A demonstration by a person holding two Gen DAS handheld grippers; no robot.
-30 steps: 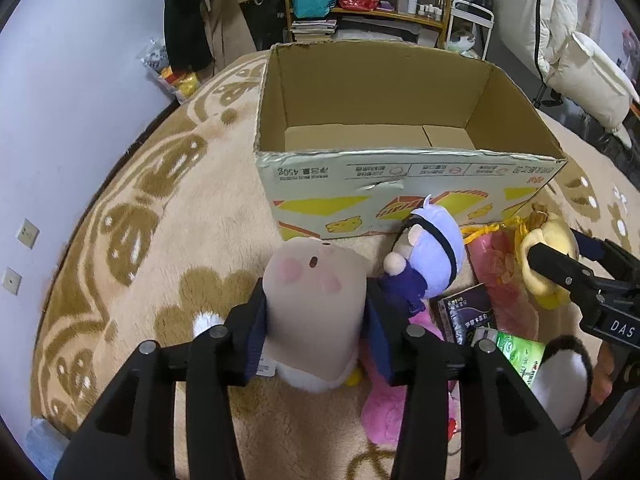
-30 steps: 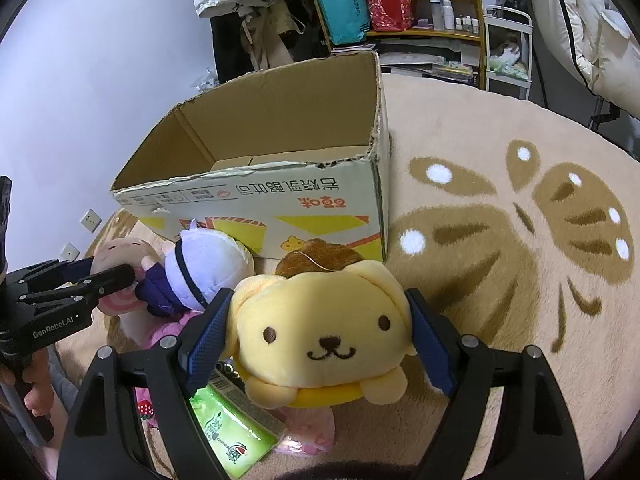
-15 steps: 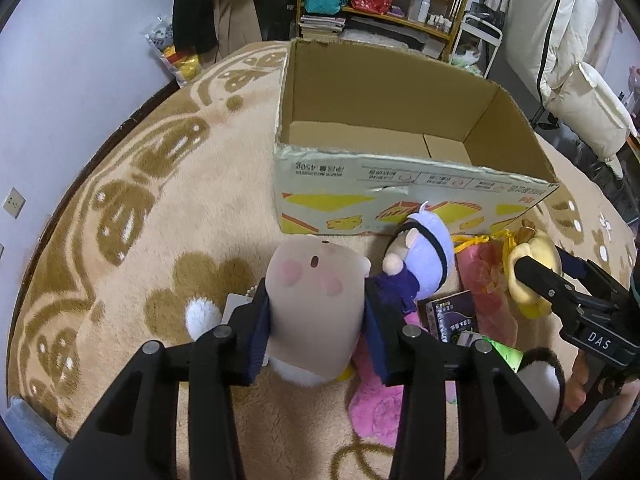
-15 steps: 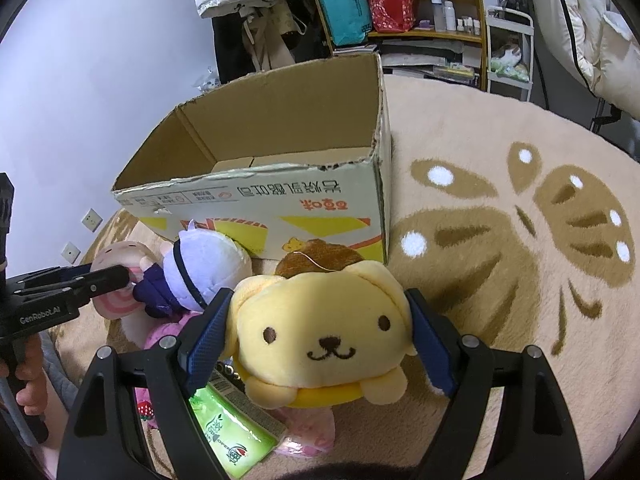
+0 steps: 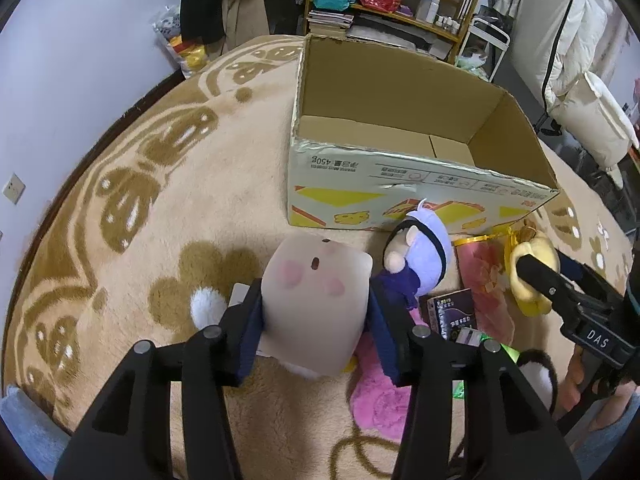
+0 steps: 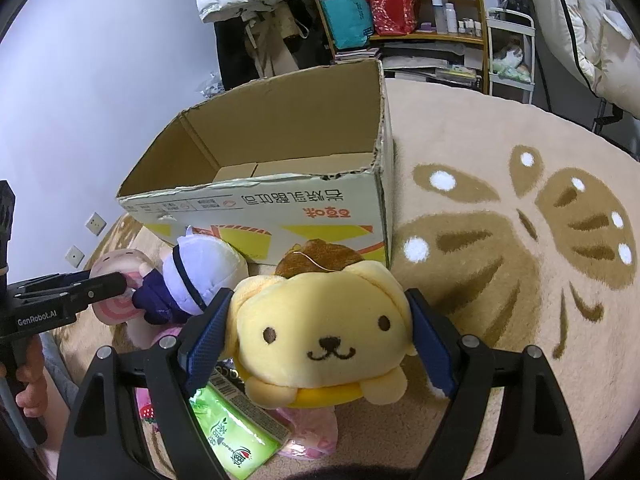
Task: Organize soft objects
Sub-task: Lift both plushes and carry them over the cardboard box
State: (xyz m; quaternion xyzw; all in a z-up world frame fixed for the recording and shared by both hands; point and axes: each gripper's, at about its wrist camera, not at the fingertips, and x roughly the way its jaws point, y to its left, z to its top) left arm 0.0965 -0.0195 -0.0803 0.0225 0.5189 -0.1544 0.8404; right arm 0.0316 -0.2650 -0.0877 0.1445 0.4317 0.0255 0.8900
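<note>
My left gripper (image 5: 314, 320) is shut on a beige plush with pink cheeks (image 5: 316, 288) and holds it above the rug, in front of the open cardboard box (image 5: 400, 196). My right gripper (image 6: 318, 340) is shut on a yellow dog plush (image 6: 320, 332), close to the box's front right corner (image 6: 376, 208). A lavender-and-navy doll plush (image 5: 420, 256) lies against the box front between the two; it also shows in the right wrist view (image 6: 200, 276). The box looks empty inside. The right gripper appears at the right in the left wrist view (image 5: 560, 296).
On the beige patterned rug (image 5: 140, 208) lie a pink plush (image 5: 380, 400), a pink snack bag (image 5: 480, 276), a dark packet (image 5: 452, 312), a green packet (image 6: 232, 432) and a black-and-white plush (image 5: 536, 376). Shelves (image 6: 420, 12) and hanging clothes stand behind the box.
The left gripper has lifted the beige plush higher and drawn back, so the box looks farther and more of the rug shows. The right gripper with the yellow plush has barely moved.
</note>
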